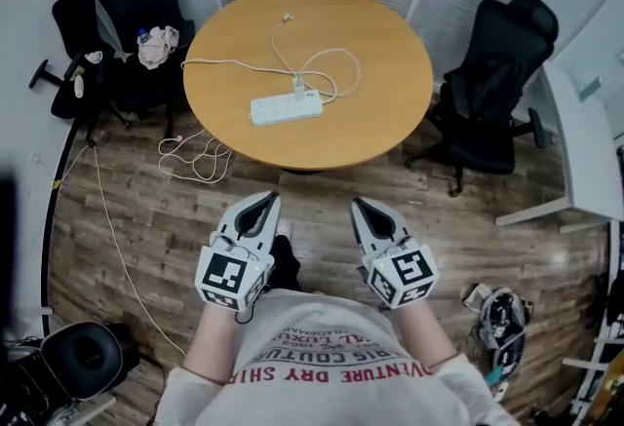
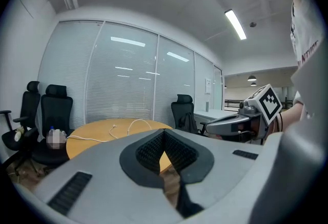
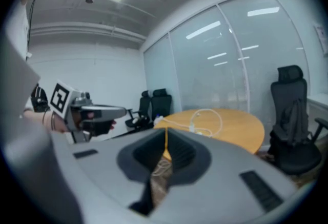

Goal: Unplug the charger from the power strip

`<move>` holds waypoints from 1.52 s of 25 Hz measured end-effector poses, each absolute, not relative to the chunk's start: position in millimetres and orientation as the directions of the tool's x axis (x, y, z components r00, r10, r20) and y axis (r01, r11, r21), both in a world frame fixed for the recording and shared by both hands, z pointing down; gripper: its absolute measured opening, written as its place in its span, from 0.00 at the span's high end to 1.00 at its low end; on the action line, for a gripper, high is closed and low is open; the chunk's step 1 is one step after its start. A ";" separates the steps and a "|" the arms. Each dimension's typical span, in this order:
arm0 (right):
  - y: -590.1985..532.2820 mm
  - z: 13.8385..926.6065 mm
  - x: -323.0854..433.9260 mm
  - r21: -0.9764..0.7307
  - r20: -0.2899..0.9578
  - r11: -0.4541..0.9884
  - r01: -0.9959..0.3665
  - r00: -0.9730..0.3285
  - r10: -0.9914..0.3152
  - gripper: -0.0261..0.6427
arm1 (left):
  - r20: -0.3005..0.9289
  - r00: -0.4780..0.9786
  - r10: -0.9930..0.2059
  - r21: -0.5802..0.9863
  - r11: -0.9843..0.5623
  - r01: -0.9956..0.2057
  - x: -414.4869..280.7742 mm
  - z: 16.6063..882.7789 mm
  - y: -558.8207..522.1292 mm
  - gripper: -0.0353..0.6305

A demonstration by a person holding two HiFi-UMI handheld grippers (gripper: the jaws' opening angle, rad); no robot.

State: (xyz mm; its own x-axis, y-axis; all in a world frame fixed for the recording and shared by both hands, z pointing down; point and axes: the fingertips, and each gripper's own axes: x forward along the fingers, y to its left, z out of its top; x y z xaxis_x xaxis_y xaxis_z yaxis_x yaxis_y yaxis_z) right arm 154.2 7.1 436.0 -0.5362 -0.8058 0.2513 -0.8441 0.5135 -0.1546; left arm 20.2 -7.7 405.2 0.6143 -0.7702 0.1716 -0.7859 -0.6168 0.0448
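A white power strip (image 1: 286, 107) lies on the round wooden table (image 1: 380, 102), with a white charger (image 1: 298, 86) plugged into it and its white cable (image 1: 327, 58) looping across the tabletop. Both grippers are held in front of the person's chest, well short of the table's near edge. My left gripper (image 1: 263, 204) is shut and holds nothing, and my right gripper (image 1: 364, 209) is likewise shut and empty. In the left gripper view the left gripper (image 2: 164, 133) points at the table (image 2: 102, 133). In the right gripper view the right gripper (image 3: 165, 130) faces the charger (image 3: 192, 126).
Black office chairs stand left (image 1: 136, 15) and right (image 1: 497, 93) of the table. A loose white cable (image 1: 195, 156) lies on the wooden floor by the table's left side. A white desk (image 1: 585, 141) and a bag (image 1: 502, 317) are at the right.
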 end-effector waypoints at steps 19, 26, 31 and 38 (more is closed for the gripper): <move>-253.6 444.2 93.8 -0.081 0.339 0.404 -0.911 -0.407 -0.848 0.92 | 0.171 0.693 -0.701 0.096 -0.688 -0.719 -39.6 416.7 -280.6 0.90; -292.8 481.2 102.4 -0.048 0.432 0.393 -0.918 -0.374 -0.821 0.92 | 0.238 0.669 -0.704 0.155 -0.652 -0.742 -39.4 458.1 -311.4 0.90; -310.5 523.8 100.0 -0.058 0.526 0.466 -0.883 -0.424 -0.737 0.92 | 0.299 0.660 -0.689 0.181 -0.639 -0.748 -29.4 501.7 -319.8 0.90; -331.5 588.7 100.6 -0.141 0.643 0.460 -0.876 -0.435 -0.631 0.89 | 0.466 0.633 -0.618 0.197 -0.624 -0.756 -11.4 590.8 -329.6 0.90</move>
